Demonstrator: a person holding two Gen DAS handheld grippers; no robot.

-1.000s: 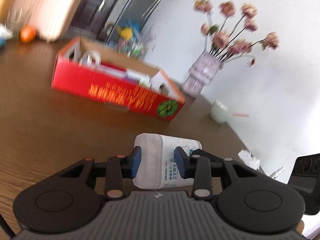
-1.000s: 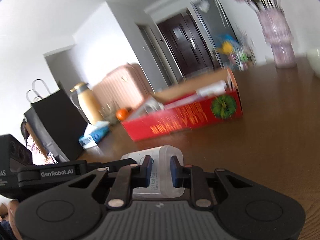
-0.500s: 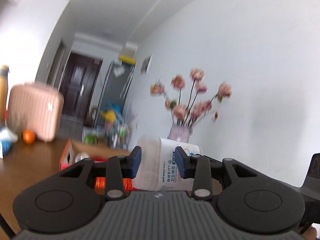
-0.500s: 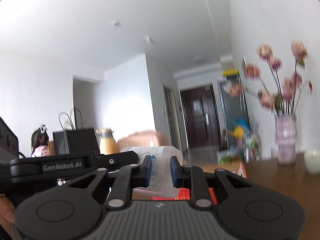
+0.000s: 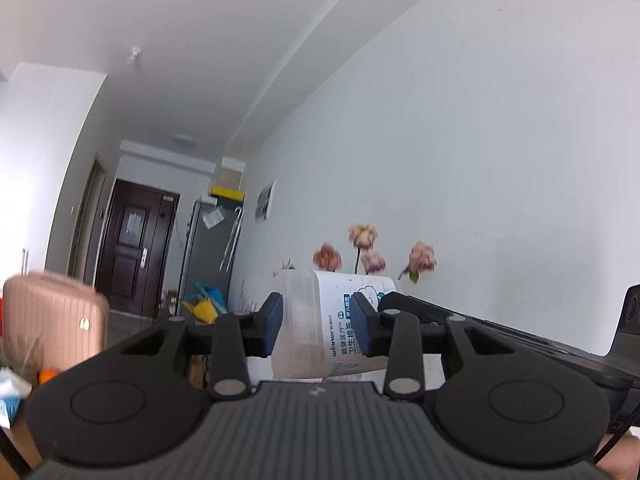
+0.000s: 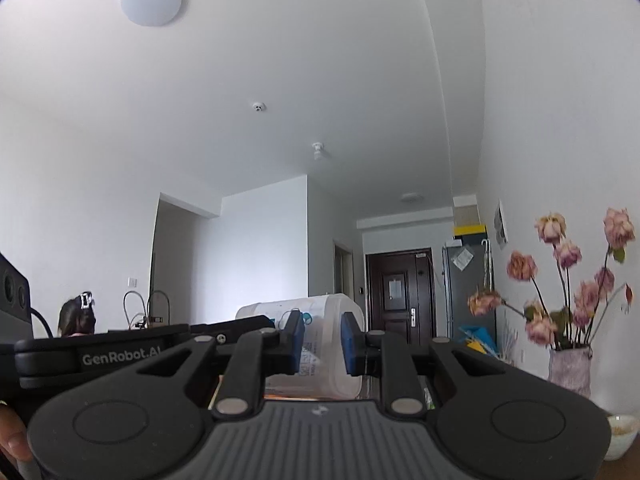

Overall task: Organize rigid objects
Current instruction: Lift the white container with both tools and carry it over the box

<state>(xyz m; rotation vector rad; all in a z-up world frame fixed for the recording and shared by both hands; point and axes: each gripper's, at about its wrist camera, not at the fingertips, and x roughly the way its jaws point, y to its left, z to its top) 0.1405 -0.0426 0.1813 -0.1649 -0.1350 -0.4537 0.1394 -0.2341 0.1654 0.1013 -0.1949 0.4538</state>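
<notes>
A translucent white plastic jar with a printed label lies sideways in the air, held at both ends. My left gripper is shut on its clear end, blue pads pressing both sides. In the right wrist view the same jar sits between the blue pads of my right gripper, which is shut on its other end. The left gripper's black body shows at the left of that view. The right gripper's body crosses the right of the left wrist view. Both point roughly level, slightly upward.
A vase of pink flowers and a white bowl stand at the right by the wall. A pink suitcase, an orange, a dark door and a grey fridge lie beyond. A person's head shows at the far left.
Both grippers have risen with the jar and tipped up from the table toward level. The tabletop and the red box have dropped out of sight; walls and ceiling fill the views.
</notes>
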